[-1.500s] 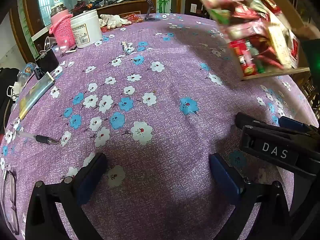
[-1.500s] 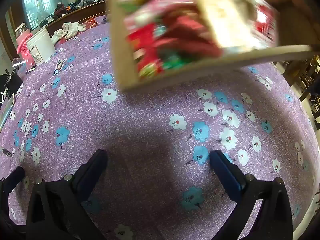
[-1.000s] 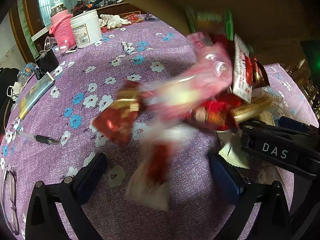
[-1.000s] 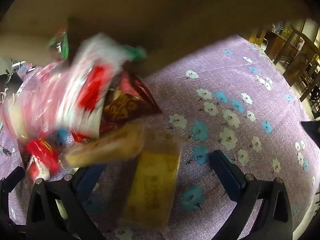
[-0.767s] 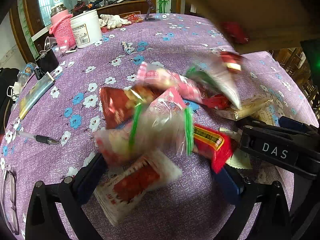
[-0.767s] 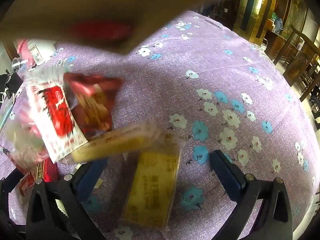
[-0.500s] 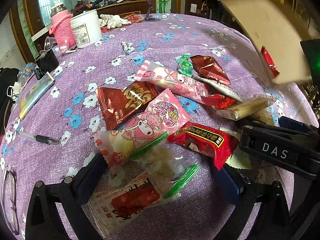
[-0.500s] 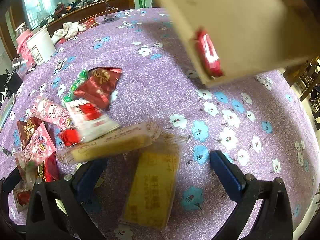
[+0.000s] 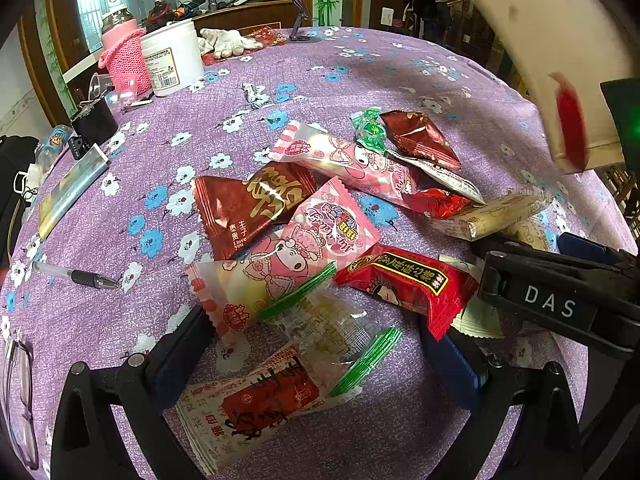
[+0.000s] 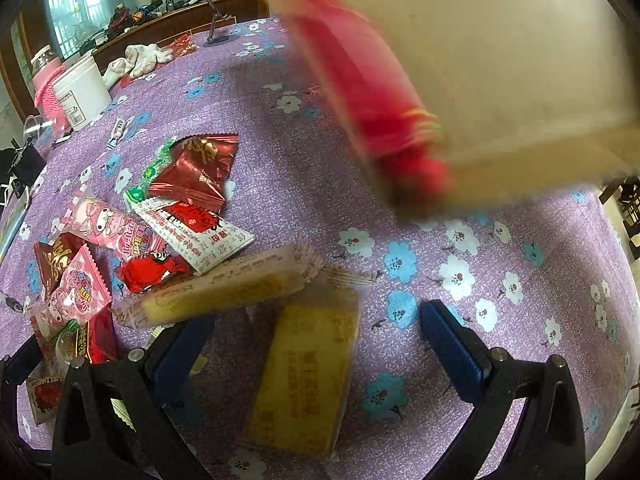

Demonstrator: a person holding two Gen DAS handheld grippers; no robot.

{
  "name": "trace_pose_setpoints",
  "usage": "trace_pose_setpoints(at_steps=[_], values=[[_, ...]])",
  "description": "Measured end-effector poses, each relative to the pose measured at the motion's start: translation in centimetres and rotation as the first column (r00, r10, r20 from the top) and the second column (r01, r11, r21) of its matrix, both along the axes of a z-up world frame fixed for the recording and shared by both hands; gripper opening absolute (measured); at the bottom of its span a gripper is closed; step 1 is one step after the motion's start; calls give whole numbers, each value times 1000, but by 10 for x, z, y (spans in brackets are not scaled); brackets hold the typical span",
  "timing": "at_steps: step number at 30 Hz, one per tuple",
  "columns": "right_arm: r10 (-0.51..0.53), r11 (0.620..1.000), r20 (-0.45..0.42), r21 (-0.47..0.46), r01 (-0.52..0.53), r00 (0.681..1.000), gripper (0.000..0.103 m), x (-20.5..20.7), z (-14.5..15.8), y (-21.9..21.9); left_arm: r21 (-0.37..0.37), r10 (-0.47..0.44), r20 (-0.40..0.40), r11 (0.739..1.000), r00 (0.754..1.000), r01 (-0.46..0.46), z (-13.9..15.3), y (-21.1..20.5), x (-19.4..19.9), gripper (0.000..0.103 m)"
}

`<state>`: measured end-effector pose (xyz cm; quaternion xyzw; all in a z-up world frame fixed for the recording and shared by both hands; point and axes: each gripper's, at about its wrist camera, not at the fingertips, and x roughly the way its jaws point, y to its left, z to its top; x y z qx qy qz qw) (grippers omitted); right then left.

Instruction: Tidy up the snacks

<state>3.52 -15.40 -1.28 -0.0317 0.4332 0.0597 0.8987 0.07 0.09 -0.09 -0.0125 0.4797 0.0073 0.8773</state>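
I hold the left gripper and right gripper spread wide, both gripping nothing. The snacks lie heaped on the bench just ahead; one yellow packet rests between the right gripper's fingers.

box: motion-blurred, cut by top edge | red packet on it: smeared, print unreadable | glasses: cropped at left edge

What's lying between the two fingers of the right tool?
A flat yellow snack packet lies on the tablecloth between the open right tool's fingers, in the right wrist view.
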Motion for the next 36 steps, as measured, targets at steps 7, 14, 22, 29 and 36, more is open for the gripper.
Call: trace_pose_setpoints(at_steps=[7,14,22,29,36], values=[[1,1000,0,0,-1,1000,102,0,0,0,0,0,0,1000,1000,0,0,0,0,103],[1,1000,-3,-1,-1,1000,102,0,0,-1,0,0,0,1000,1000,0,0,0,0,103],[1,1000,-1,0,-1,1000,102,0,0,-1,0,0,0,1000,1000,0,0,0,0,103],[1,1000,-1,0,-1,1000,102,0,0,-1,0,0,0,1000,1000,0,0,0,0,103],[1,1000,-1,0,-1,1000,102,0,0,-2,-6,-12,-14,1000,1000,12,2,0,-5,102]])
